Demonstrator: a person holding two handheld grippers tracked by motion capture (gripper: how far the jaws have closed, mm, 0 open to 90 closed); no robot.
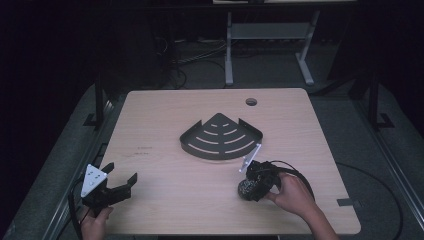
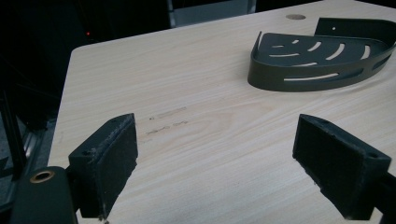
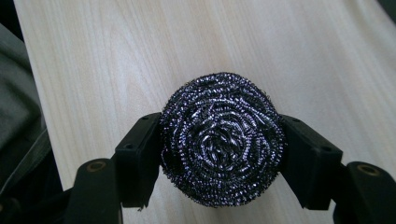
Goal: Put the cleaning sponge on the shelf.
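Right gripper (image 3: 222,154) clamps round coiled steel-wool scourer (image 3: 222,140); left gripper (image 2: 217,163) open over woodgrain table (image 2: 196,84).

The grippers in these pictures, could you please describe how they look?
Both are black. The left gripper carries a grey three-cornered plate with small dots, and its jaws end in flat, rough black pads. The right gripper trails a black looping cable. No sleeves show.

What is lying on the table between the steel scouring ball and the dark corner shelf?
Nothing lies there. In the high view, bare wood separates the scouring ball, clamped in the right gripper, from the corner shelf.
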